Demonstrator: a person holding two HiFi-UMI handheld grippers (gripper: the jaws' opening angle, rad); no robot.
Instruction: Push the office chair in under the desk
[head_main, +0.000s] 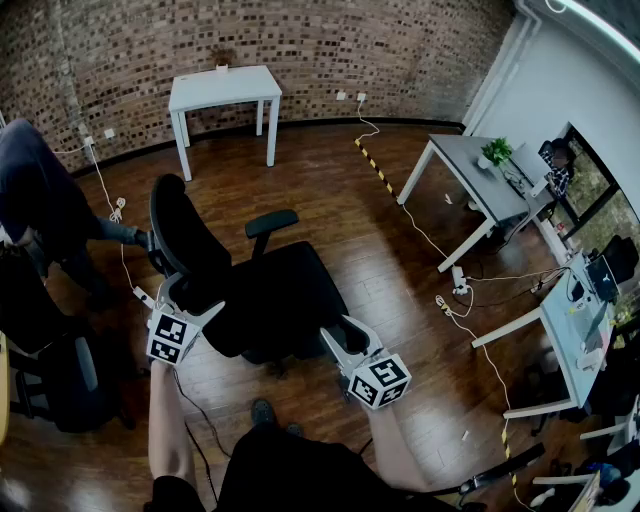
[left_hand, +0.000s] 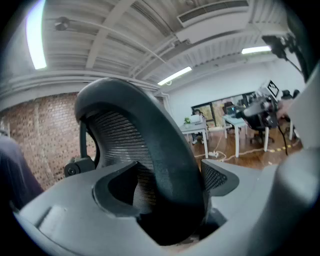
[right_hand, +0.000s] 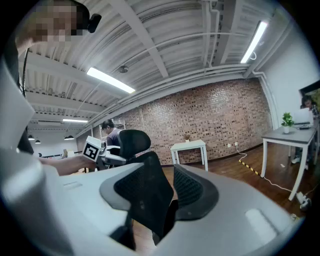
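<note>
**deskjockey:** Head view rundown: the black office chair sits out on the wood floor. It's right in front of the person and well apart from the white table over by the brick wall. I'm guessing that table is the target. The left gripper is on the edge of the backrest, and the right gripper is on the near armrest. So nowhere near tucked in yet.

**rollerfan:** Actually gripping, or just resting there?

**deskjockey:** Left gripper view: jaws spread wide, with the thick rim of the backrest filling the gap. The pads are pressed on it as far as I can see. Right gripper view: jaws roughly half closed and clamped on the armrest pad. The table shows way off past it.

**rollerfan:** How's it gonna handle, you reckon?

**deskjockey:** My guess is it's fairly heavy but rolls easy on that floor, assuming it has casters, which I can't really make out. The mesh gives and the rim looks stiff, so the rim is the place to grab. The seat will probably want to swivel, so two holds make sense. Armrests tend to wobble, so I'd push mostly through the back.
</note>
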